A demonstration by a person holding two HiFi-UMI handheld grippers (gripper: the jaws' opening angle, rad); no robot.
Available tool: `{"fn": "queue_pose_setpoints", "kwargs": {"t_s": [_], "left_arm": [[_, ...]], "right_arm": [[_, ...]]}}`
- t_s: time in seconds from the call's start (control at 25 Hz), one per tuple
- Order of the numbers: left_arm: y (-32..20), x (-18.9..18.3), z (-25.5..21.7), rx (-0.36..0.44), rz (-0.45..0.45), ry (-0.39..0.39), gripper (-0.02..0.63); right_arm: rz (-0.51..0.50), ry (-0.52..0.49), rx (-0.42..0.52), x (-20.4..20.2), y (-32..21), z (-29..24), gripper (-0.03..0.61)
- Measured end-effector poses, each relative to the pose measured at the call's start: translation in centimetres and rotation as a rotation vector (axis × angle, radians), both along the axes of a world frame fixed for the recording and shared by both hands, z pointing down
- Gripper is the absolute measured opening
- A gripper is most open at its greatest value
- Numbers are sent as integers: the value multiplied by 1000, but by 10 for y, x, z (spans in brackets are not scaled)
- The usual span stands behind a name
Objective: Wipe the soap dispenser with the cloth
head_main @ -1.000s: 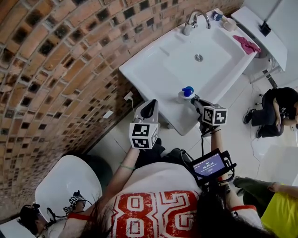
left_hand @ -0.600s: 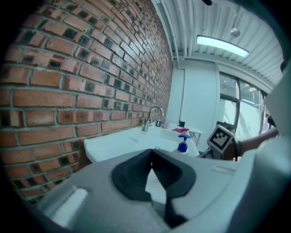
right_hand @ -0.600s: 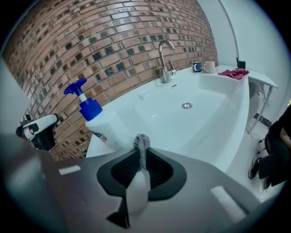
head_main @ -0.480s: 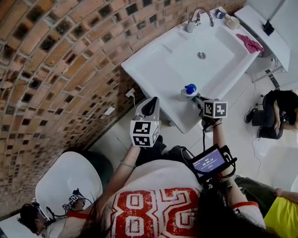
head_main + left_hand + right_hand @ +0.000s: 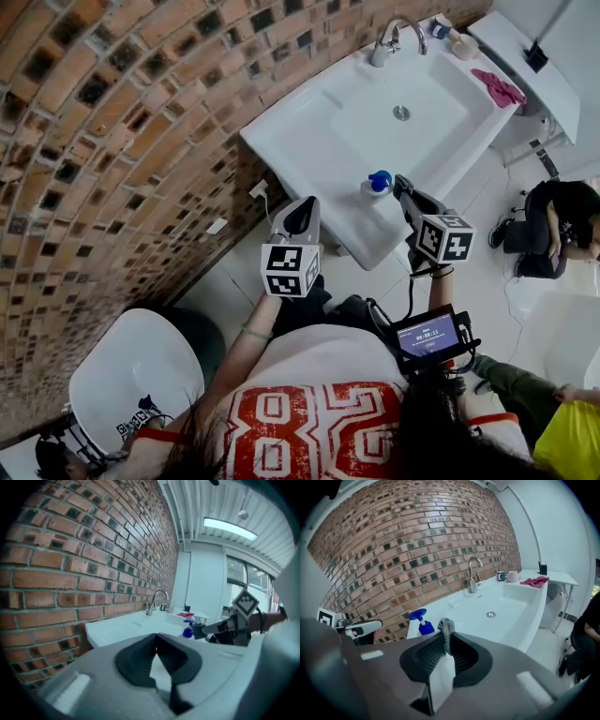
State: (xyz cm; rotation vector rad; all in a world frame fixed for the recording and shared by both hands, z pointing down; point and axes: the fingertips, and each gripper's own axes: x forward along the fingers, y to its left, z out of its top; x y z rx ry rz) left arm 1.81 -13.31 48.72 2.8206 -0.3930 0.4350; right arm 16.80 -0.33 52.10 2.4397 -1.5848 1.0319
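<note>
We found the right gripper clamped on the cloth, a grey fold standing up from between its jaws. The left gripper had its jaws together with nothing between them and hung short of the sink, well apart from the work. The soap dispenser stood upright on the sink's near rim, long axis vertical, blue pump head on top. In the right gripper view it lay just ahead of the cloth and to the left. In the head view the jaw tips were just beside it, and we could not tell whether cloth and bottle touched. We judged the right gripper the nearer one, so the coming stroke called for a short leftward shift onto the bottle's side.
</note>
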Motion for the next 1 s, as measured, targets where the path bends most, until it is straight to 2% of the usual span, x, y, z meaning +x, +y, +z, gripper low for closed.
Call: {"fn": "queue_pose_setpoints", "kwargs": {"t_s": [0.16,0.32,0.6,0.8,1.0], "left_arm": [[3,1,0,0,10,4,3],[8,1,1,-2,24,4,3],[9,0,0,2,30,8,3],[1,-4,0,0,13,8,3],[-3,-4,3,-9,10,4,3]], "right_arm": [[-10,22,61,-9,2,-23,46],[-58,-23,99,-27,0,-31,46],[-101,-41,106,-44,-13,-36,46],[-49,-21,85,-35,-8,-35,46],[-5,-21,165,-22,-7,-57,46]]}}
